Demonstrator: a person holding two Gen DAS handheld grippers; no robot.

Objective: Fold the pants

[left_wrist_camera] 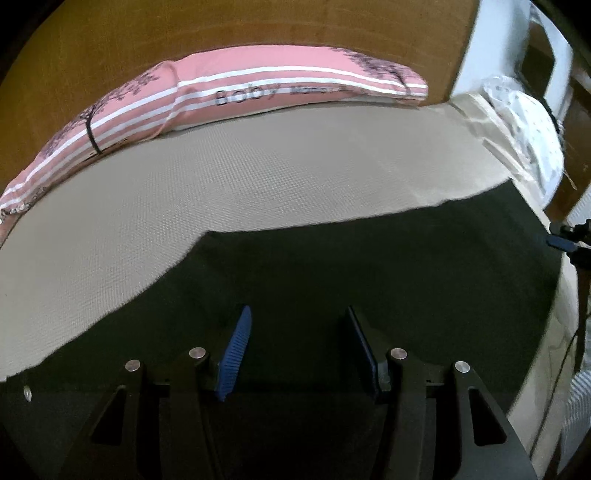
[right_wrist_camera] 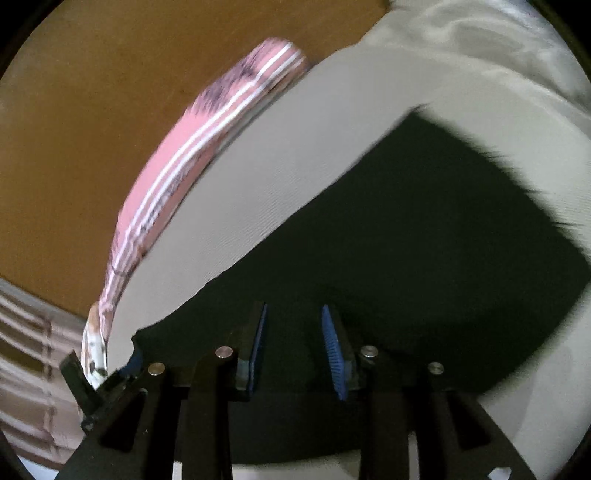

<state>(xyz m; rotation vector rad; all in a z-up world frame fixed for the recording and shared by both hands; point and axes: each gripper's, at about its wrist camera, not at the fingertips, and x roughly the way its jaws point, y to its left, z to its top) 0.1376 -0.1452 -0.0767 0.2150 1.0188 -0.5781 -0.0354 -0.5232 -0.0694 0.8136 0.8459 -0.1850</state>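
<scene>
Dark pants (left_wrist_camera: 369, 266) lie spread flat on a beige bed sheet (left_wrist_camera: 258, 177). They also show in the right wrist view (right_wrist_camera: 424, 240), which is blurred. My left gripper (left_wrist_camera: 297, 347) is open, with blue pads, just above the pants near their front edge and holds nothing. My right gripper (right_wrist_camera: 293, 350) is open and empty over the pants. Its tip shows at the far right of the left wrist view (left_wrist_camera: 561, 242). The left gripper's tip shows at the lower left of the right wrist view (right_wrist_camera: 110, 376).
A pink striped pillow (left_wrist_camera: 221, 96) lies along the far edge of the bed against a brown wall (left_wrist_camera: 184, 29). White bedding (left_wrist_camera: 528, 125) is bunched at the far right corner. In the right wrist view crumpled white fabric (right_wrist_camera: 480, 44) lies beyond the pants.
</scene>
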